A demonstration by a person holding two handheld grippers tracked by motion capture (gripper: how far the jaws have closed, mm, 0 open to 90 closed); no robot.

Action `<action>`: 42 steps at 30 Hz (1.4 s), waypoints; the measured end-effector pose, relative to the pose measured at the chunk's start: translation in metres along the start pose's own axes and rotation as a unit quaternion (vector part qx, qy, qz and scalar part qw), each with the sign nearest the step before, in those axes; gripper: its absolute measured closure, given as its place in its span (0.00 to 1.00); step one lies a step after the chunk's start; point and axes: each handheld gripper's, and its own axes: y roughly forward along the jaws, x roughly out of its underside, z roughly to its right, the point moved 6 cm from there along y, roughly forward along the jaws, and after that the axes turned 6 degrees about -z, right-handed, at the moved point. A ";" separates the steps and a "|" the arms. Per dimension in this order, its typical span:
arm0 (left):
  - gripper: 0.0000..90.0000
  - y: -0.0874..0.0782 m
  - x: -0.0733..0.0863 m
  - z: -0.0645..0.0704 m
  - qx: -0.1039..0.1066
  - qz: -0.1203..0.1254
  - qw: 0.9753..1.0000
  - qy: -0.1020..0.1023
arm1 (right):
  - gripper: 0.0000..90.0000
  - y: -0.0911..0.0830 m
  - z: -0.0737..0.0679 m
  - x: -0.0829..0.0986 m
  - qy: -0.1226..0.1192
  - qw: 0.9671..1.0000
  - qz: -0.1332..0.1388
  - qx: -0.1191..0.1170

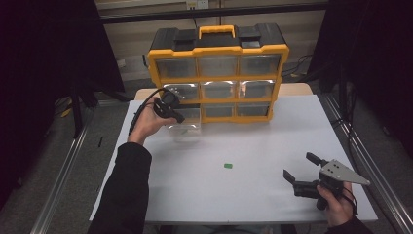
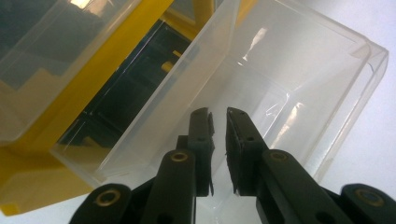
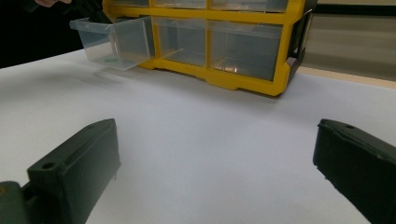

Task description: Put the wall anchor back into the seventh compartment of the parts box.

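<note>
On the white surface (image 1: 253, 146) stands a yellow and black organizer cabinet (image 1: 217, 73) with three rows of clear drawers, toward twelve o'clock in the high view. Its bottom-left drawer (image 1: 184, 126) is pulled out toward the person, partly clear of its slot, at about eleven o'clock from the middle of the surface.

The left tool (image 1: 178, 118) is at that drawer, held by the person's left hand (image 1: 148, 122), whose dark sleeve (image 1: 124, 190) reaches in from seven o'clock. In the left gripper view the left tool (image 2: 219, 119) has its two black jaws nearly together, a thin slit between them, with the tips down over the clear drawer (image 2: 280, 93) near one wall; whether they pinch the wall cannot be told for sure, since the plastic is see-through. The dark open slot (image 2: 121, 93) of the cabinet lies at ten o'clock from the jaws.

The right tool (image 1: 303, 169) is low at five o'clock in the high view, well apart from the cabinet, held by the right hand (image 1: 336, 204) — its jaws spread wide and gripping nothing. The right gripper view shows the same: its two jaws stand far apart over bare surface (image 3: 210, 154), with the pulled-out drawer (image 3: 114, 42) at eleven o'clock and a faint green spot (image 3: 110, 59) in its bottom.

A small green piece (image 1: 228, 165) lies alone on the surface — near the middle, between the two tools.
</note>
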 end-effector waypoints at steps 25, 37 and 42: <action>0.29 -0.031 0.006 0.015 -0.034 0.169 0.983 -0.056 | 0.01 -0.001 0.001 0.000 0.002 1.000 0.002 0.002; 0.04 -0.042 0.016 0.030 -0.029 0.229 0.972 -0.050 | 0.01 -0.001 0.000 0.000 0.004 1.000 0.002 0.003; 0.04 -0.047 0.022 0.043 -0.030 0.247 0.967 -0.058 | 0.00 0.000 0.000 0.000 0.002 1.000 0.001 0.003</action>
